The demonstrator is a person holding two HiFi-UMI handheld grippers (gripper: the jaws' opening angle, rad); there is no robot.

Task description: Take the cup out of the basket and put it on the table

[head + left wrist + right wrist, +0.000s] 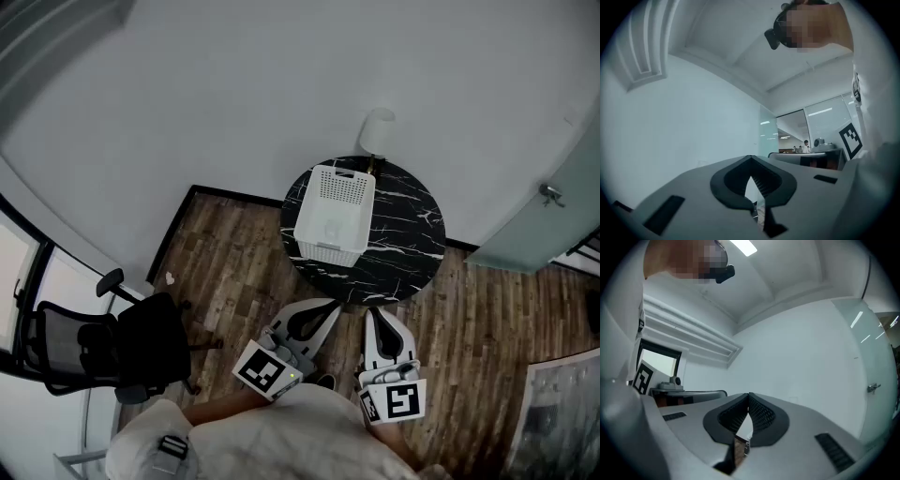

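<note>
Inside the white perforated basket [328, 251] lies a pale shape, most likely the cup [334, 228], and it is untouched. The basket stands on a round black marble table [412, 234]. The left gripper [323, 309] and right gripper [377, 319] hang short of the table's edge, jaws closed on nothing — every step remains.

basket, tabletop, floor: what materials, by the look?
Basket: probably white moulded plastic, matt; its walls carry a regular grid of small holes. Tabletop: black marble or a marble-look laminate, sheen hard to judge; white veins run across it. Floor: wood or wood-look planks, brown, with visible grain and board seams.
</note>
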